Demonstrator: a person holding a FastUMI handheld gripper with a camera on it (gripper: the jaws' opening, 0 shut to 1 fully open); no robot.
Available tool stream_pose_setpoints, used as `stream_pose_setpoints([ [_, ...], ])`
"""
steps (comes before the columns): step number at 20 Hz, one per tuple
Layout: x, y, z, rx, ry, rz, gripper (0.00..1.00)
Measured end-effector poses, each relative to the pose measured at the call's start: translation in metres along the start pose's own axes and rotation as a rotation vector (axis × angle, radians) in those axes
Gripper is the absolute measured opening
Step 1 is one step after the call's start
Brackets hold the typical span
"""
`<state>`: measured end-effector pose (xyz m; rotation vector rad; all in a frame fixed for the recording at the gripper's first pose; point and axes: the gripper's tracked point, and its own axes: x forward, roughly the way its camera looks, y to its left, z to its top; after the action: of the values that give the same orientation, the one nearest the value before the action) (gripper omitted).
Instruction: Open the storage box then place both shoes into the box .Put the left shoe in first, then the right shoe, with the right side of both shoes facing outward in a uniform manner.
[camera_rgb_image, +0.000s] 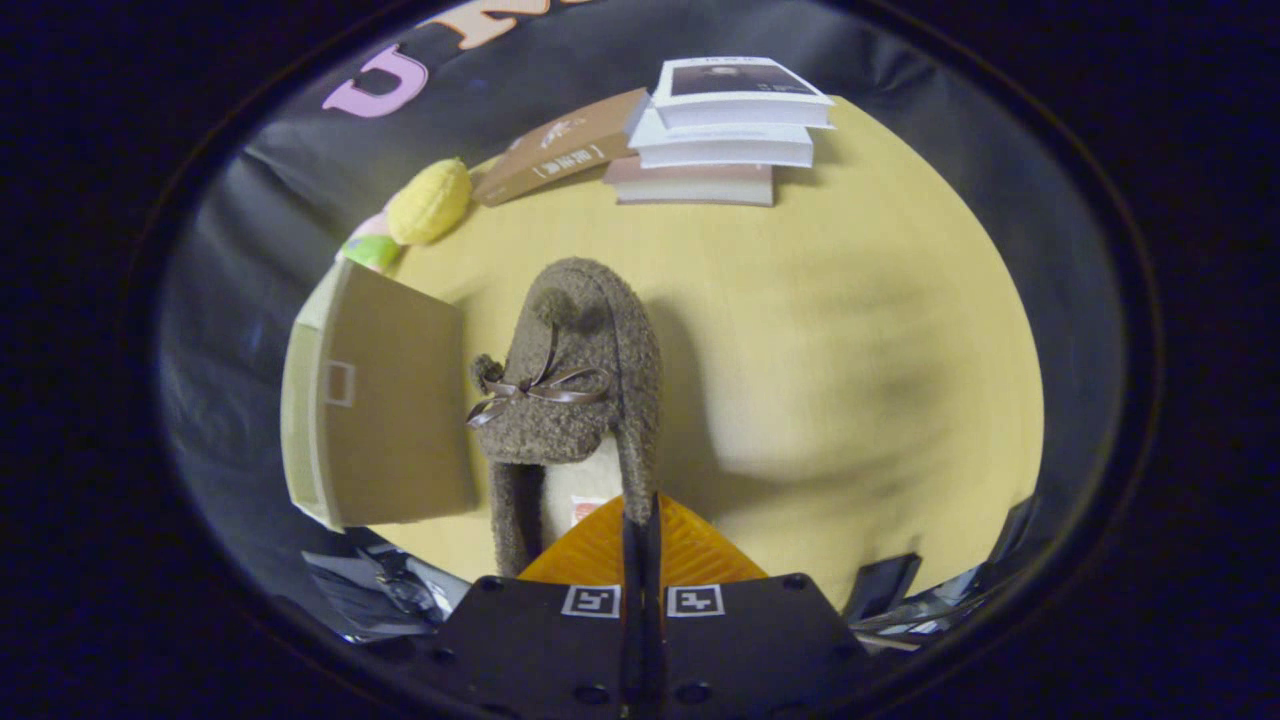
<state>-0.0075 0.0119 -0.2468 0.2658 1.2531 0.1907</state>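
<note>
The gripper (640, 530) held its jaws pinched narrow on the heel rim of a fuzzy brown slipper (570, 370), lifted above the table (850, 330) beside the cardboard storage box (385, 400); the thin grip risked slippage or twisting, spoiling orientation.

Jaws apparently pinching shoe (572, 372) rim.

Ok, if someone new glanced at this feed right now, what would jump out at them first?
The fuzzy brown slipper with its ribbon bow, pinched at its side wall by the closed tool, toe pointing away. Next, the tan storage box just beside the slipper, then the stack of books and the yellow toy across the table.
</note>
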Motion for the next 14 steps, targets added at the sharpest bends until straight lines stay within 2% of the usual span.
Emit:
stream_pose_setpoints([
  [8,-0.057,0.143,0.028,-0.082,-0.015,0.244,0.03],
  [14,-0.038,0.235,0.018,-0.136,0.061,0.319,0.03],
])
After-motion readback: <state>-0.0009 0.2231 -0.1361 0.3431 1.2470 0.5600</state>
